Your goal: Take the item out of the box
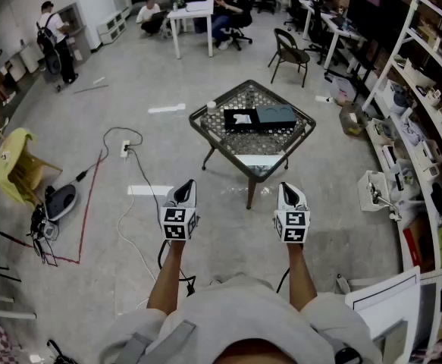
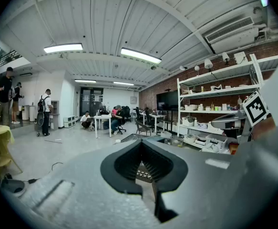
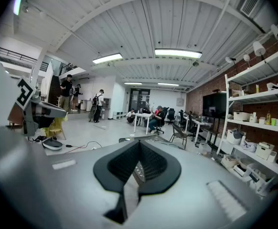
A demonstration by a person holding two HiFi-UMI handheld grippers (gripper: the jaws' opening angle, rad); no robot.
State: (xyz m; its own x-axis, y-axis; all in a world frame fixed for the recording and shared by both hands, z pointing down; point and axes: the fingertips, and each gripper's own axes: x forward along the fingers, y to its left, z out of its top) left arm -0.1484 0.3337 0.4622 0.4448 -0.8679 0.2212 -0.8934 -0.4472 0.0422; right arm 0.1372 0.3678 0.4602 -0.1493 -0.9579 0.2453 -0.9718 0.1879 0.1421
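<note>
Item [image 1: 242, 117]: white, lying in the open black box [image 1: 230, 121] near the middle of the table [image 1: 219, 149]; a dark slab, which I take for the lid [image 1: 275, 115], lies flat on the table just beside the box, to its right. Both of my tools are well short of the table, side by side on its near side. Left gripper [image 1: 183, 191]: jaw tips together, nothing between them. Right gripper [image 1: 288, 192]: likewise closed and empty. Step in hand, as I judge it: the approach, with nothing yet reached. To do it well I should close in on the near corner of the table, part the jaws of one gripper before it comes over the box, and bring it down from above so that the pads pass inside the box walls and meet the item alone. The other gripper can press on the box rim, since a light box on a mesh top may lift or slide along with its contents. The item's shape is too small to make out from here, so where to grip it is best settled once I am over the table. Writing: none legible on box, lid or item; the only printed marks are the black-and-white square markers on the gripper cubes.
</note>
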